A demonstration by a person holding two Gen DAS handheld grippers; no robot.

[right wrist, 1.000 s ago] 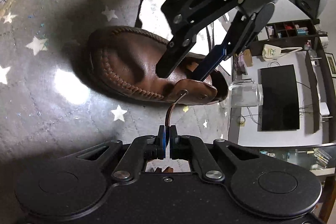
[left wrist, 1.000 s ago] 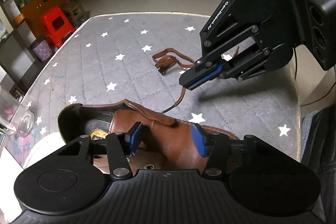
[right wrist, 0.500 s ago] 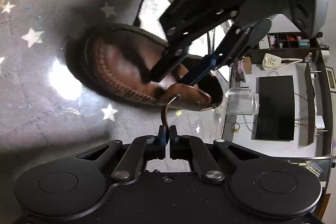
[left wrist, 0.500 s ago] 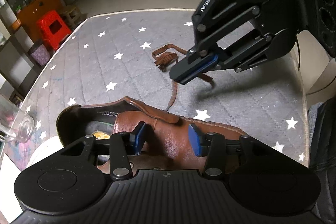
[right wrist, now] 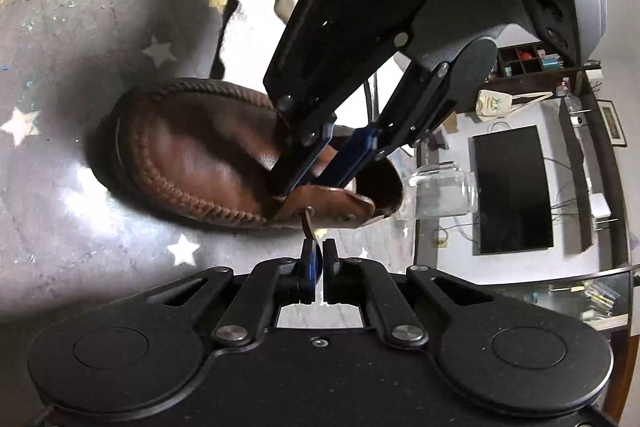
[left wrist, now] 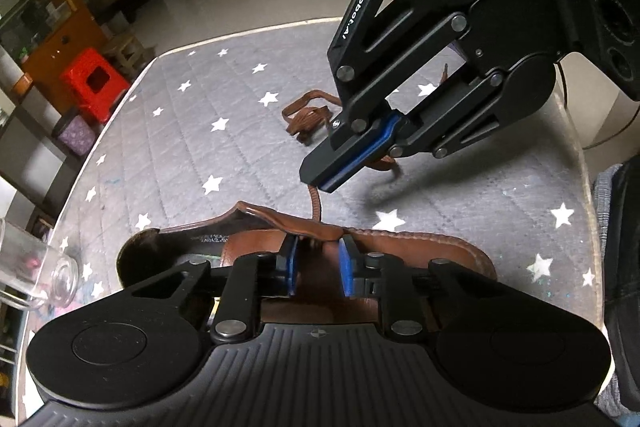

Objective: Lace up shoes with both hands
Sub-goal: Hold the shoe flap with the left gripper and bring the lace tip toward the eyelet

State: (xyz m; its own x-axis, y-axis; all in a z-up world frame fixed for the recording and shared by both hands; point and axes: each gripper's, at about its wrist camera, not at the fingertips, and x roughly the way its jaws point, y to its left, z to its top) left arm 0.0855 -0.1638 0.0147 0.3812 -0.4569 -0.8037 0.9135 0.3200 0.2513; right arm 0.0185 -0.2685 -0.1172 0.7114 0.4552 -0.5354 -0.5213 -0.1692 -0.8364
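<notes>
While the right gripper (right wrist: 319, 254) keeps its fingers closed on the brown lace (left wrist: 315, 202), the left gripper (left wrist: 316, 269) has just been closing on the shoe, and its blue pads (left wrist: 345, 265) now press from both sides on the leather tongue (left wrist: 316, 263) between them. The brown leather shoe (right wrist: 200, 155) lies on the star-patterned worktop (left wrist: 192, 147), directly under the left fingers and just ahead of the right fingers. In the right wrist view the lace comes out of an eyelet in the near flap (right wrist: 332, 201) and runs a short way straight into the closed fingers, so it looks tight. I judge that the left grip is there to hold the shoe in place, so that a pull on the lace does not drag it over the worktop. The rest of the lace lies beyond the right fingers as a loose bundle (left wrist: 308, 117), well apart from the shoe; much of it seems not yet threaded, so the task looks early. A glass jar (right wrist: 444, 193) lies on its side near the heel, on the far side from the right fingers, and a hard pull could perhaps push the shoe toward it.
</notes>
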